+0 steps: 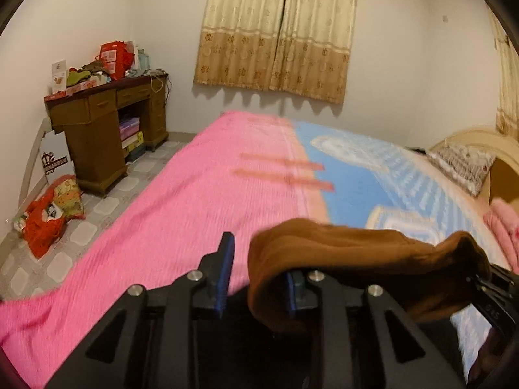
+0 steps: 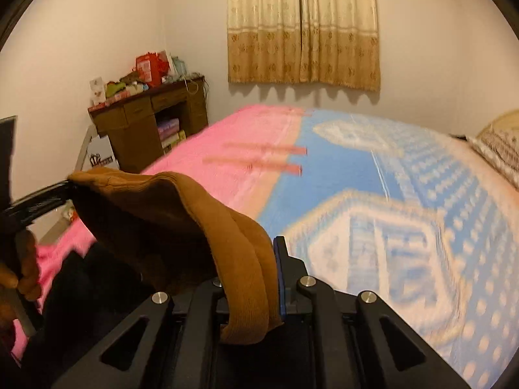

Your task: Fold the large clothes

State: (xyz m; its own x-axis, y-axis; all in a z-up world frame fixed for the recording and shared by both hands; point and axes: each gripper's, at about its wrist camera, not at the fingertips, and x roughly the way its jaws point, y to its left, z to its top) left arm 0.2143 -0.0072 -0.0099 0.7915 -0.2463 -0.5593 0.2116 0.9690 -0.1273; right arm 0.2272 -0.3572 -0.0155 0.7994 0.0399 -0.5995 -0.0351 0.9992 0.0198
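A brown ribbed garment [image 1: 356, 253] hangs in the air above the bed, stretched between my two grippers. In the left wrist view it lies over the right finger of my left gripper [image 1: 259, 259]. The left finger [image 1: 227, 259] stands apart from the cloth, with pink blanket showing in the gap. My right gripper [image 2: 256, 253] is shut on a bunched edge of the brown garment [image 2: 181, 214]; only its right finger [image 2: 280, 259] shows. The left gripper's tip [image 2: 48, 194] sits at the cloth's far left corner, and the right gripper's tip [image 1: 489, 278] at its right end.
The bed carries a pink blanket [image 1: 181, 214] joined to a blue and white patterned one [image 2: 405, 227]. A cluttered wooden desk [image 1: 107, 123] stands at the far left wall, with bags [image 1: 48, 220] on the tiled floor. A pillow [image 1: 464, 165] and headboard are at the right. A hand [image 2: 26, 269] grips the left tool.
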